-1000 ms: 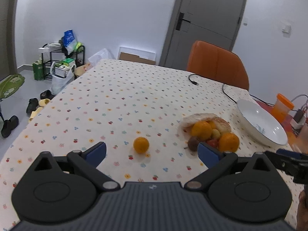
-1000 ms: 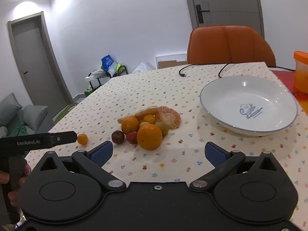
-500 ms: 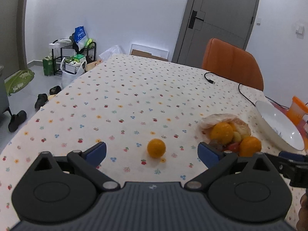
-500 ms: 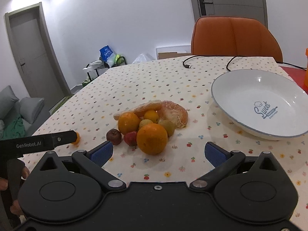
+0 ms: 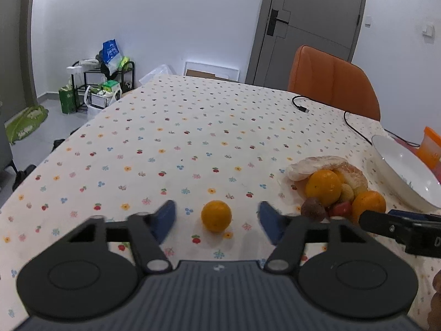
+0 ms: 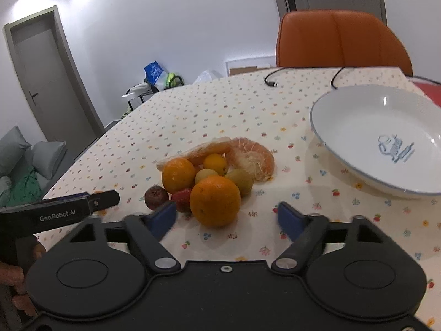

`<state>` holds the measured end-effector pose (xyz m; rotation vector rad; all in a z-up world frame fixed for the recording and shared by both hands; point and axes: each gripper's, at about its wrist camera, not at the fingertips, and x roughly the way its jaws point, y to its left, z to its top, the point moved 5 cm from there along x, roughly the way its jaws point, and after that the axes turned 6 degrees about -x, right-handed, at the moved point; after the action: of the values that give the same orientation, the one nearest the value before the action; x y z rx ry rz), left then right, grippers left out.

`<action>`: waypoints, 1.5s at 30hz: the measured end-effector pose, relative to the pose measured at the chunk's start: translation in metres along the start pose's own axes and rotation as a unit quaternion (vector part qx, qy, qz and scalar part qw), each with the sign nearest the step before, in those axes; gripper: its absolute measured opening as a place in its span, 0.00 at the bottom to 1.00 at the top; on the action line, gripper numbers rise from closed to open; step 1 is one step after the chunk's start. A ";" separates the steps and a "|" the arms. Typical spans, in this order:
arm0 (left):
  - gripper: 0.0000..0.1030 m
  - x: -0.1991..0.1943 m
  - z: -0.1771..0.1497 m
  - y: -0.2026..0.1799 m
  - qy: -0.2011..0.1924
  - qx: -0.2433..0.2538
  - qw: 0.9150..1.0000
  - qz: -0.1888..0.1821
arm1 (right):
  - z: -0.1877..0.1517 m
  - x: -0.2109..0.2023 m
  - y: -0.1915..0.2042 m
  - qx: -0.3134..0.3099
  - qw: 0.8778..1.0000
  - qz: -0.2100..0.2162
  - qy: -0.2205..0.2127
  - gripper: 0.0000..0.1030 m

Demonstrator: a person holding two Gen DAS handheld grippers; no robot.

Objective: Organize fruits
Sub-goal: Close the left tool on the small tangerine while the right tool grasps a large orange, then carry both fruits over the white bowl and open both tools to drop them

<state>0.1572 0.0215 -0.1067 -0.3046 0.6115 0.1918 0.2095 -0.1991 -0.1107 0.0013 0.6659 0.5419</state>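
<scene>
A small lone orange [image 5: 216,215] lies on the dotted tablecloth, straight ahead of my left gripper [image 5: 217,222], which is open with its blue pads on either side of the fruit, not touching it. To its right is a fruit heap [image 5: 335,189]: oranges, a dark round fruit, a red one and peeled citrus. In the right wrist view the big orange [image 6: 215,200] at the front of that heap [image 6: 212,171] sits between the pads of my open right gripper [image 6: 227,218]. A white plate [image 6: 386,135] stands empty at the right.
An orange chair [image 6: 341,38] stands at the table's far side, and a black cable [image 5: 330,115] trails across the cloth near it. An orange container [image 5: 431,146] stands behind the plate [image 5: 405,173]. Hands hold both tools at the frame edges.
Both grippers have moved forward and lower toward the fruit. The left one's pads have narrowed around the lone orange, and the right one's pads have narrowed around the big orange.
</scene>
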 end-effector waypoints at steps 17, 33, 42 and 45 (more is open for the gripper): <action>0.21 -0.010 -0.002 -0.010 -0.004 0.004 1.000 0.007 | -0.003 -0.018 -0.005 -0.001 1.000 0.022 -0.023 0.35; 0.21 -0.019 0.004 -0.056 -0.018 0.033 0.999 -0.032 | 0.005 -0.057 -0.037 0.035 0.997 0.009 -0.066 0.35; 0.21 -0.019 0.010 -0.090 -0.026 0.059 0.996 -0.064 | 0.005 -0.077 -0.060 0.044 0.995 -0.013 -0.089 0.35; 0.21 -0.018 0.012 -0.103 -0.027 0.069 0.994 -0.077 | 0.005 -0.083 -0.070 0.051 0.994 -0.026 -0.097 0.35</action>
<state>0.1767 -0.0725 -0.0643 -0.2106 0.5426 0.0086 0.1912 -0.2979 -0.0701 0.1308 0.5014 0.4507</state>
